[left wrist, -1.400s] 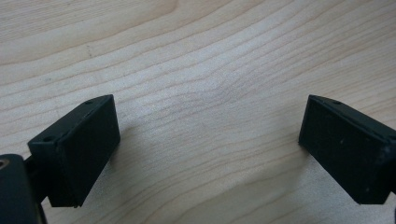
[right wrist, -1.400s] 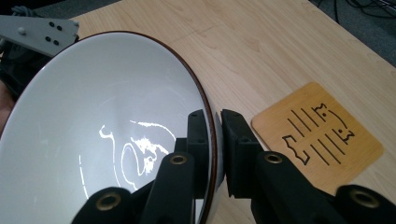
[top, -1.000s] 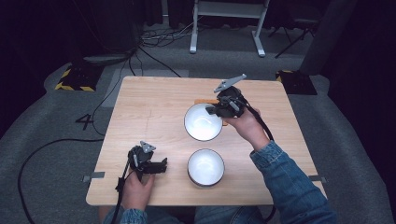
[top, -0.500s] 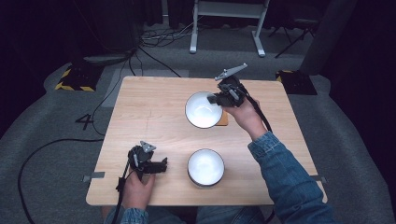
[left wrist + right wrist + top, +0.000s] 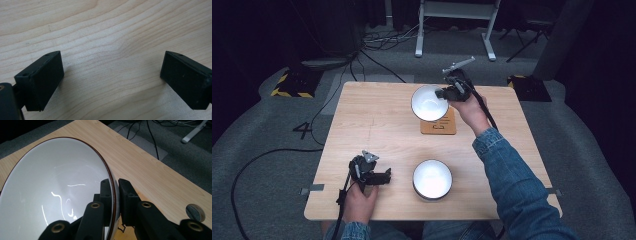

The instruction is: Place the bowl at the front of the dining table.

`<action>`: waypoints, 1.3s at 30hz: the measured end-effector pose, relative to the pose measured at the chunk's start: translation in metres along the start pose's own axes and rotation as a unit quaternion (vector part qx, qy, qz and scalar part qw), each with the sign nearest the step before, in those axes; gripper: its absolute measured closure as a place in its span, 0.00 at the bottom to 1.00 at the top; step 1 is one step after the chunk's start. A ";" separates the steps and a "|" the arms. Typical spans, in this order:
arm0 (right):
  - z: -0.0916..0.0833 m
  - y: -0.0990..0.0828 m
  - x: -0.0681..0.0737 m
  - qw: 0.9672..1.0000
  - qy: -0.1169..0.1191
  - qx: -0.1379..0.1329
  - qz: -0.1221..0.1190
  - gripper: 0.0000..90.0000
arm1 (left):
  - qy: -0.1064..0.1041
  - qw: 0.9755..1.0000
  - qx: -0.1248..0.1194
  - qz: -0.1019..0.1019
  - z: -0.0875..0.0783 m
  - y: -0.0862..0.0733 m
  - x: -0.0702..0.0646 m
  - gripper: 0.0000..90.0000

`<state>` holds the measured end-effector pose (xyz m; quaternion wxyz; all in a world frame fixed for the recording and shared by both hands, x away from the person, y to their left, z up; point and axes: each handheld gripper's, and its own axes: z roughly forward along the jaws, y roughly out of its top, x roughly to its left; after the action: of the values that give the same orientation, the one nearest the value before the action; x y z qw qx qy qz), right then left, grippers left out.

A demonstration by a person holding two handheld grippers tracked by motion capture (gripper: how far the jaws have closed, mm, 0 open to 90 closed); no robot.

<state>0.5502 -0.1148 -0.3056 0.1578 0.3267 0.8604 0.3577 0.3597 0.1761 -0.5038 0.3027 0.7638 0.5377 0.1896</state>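
The held bowl [image 5: 429,102] is round, glossy and white inside, with a thin dark brown line along its rim; in the right gripper view [image 5: 57,195] its glaze catches curved streaks of light. The right tongs [image 5: 443,93] pinch its wall at the rim, 1 black jaw inside and 1 outside, closed tight on the thin ceramic. The bowl is lifted off the desk [image 5: 362,120] and tipped, its open mouth turned toward the high camera and its rim plane standing steeply rather than level. It hangs over the far middle of the desk, above the far edge of a small brown square mat [image 5: 439,125].

A second bowl [image 5: 432,179], also white and round, sits upright near the front edge, mouth facing up, well apart from the first.

The desk is pale wood with wavy grain, rectangular with rounded corners. The left tongs [image 5: 384,176] rest low at the front left; in the left gripper view the 2 blocky matt black pads [image 5: 42,80] stand wide apart with bare wood between them, gripping nothing.
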 end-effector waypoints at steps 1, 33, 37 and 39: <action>0.000 0.000 0.000 1.000 0.000 0.000 0.000 0.91 | 0.000 1.000 0.000 0.000 0.000 0.000 0.000 0.06; 0.063 -0.016 -0.061 0.992 -0.072 0.043 0.090 0.91 | 0.000 1.000 0.001 0.001 0.000 0.000 0.000 0.06; 0.074 -0.022 -0.062 0.991 -0.074 0.052 0.096 0.91 | 0.000 1.000 0.000 0.000 0.000 0.000 0.000 0.06; 0.078 -0.024 -0.064 0.991 -0.073 0.057 0.097 0.91 | -0.001 1.000 0.001 0.000 0.000 0.000 0.000 0.06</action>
<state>0.6257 -0.1307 -0.3750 0.1658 0.4427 0.8298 0.2966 0.3596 0.1762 -0.5036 0.3021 0.7644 0.5376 0.1880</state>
